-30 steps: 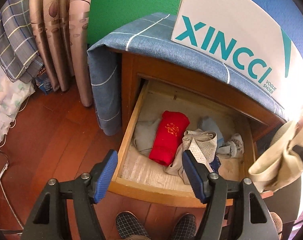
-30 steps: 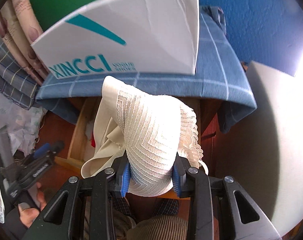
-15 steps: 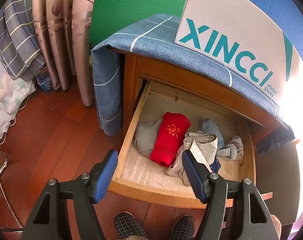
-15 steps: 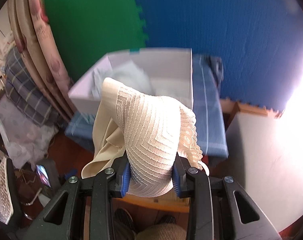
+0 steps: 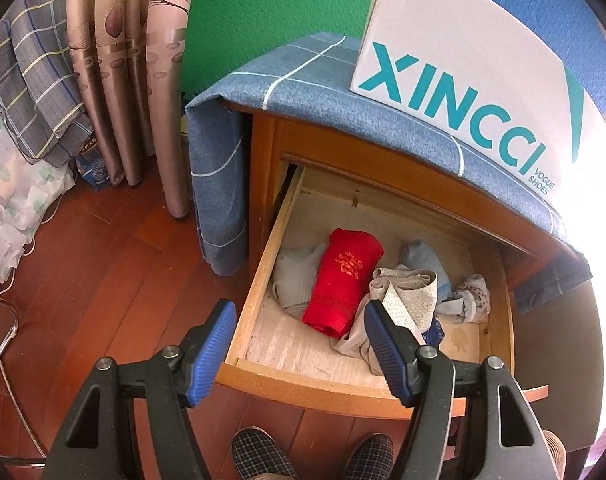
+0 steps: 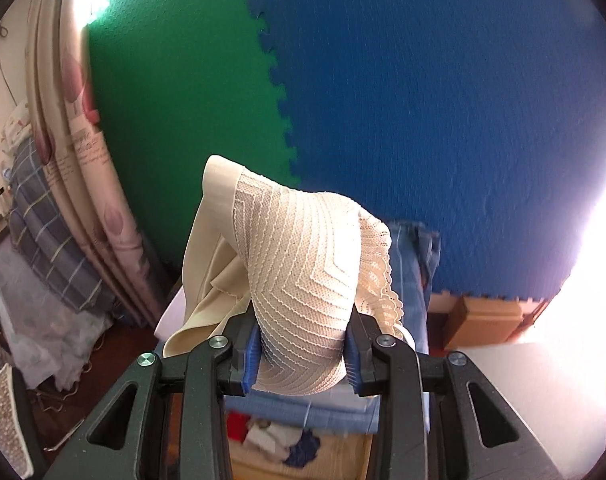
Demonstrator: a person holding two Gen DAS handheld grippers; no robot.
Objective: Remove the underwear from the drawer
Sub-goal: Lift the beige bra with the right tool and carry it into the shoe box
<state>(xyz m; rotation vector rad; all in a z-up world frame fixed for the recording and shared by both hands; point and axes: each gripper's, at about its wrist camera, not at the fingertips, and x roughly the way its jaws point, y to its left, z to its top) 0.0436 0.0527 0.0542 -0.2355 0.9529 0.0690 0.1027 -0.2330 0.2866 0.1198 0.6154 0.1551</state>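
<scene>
My right gripper [image 6: 301, 354] is shut on a cream lace underwear [image 6: 303, 280], held high in front of the blue and green wall; the fabric drapes over both jaws. Below it lies the open wooden drawer [image 6: 303, 464]. In the left wrist view the drawer [image 5: 259, 276] stands pulled out, holding a red folded garment [image 5: 343, 284], a grey one [image 5: 295, 280], a beige patterned one [image 5: 407, 296], a light blue one [image 5: 423, 260] and a small floral piece [image 5: 471, 300]. My left gripper [image 5: 303, 348] hangs open above the drawer's front left corner, holding nothing.
A white XINCCI shoe box [image 5: 475, 76] sits on the blue checked cloth [image 5: 303, 80] covering the nightstand. Curtains [image 5: 135, 80] and a plaid bundle [image 5: 35, 80] stand at the left on the wooden floor [image 5: 103, 280]. A person's checked slippers [image 5: 259, 456] show at the bottom.
My right gripper rose with the cream underwear, from the level of the shoe box up against the wall. It also left the right edge of the left wrist view. The left gripper stayed put.
</scene>
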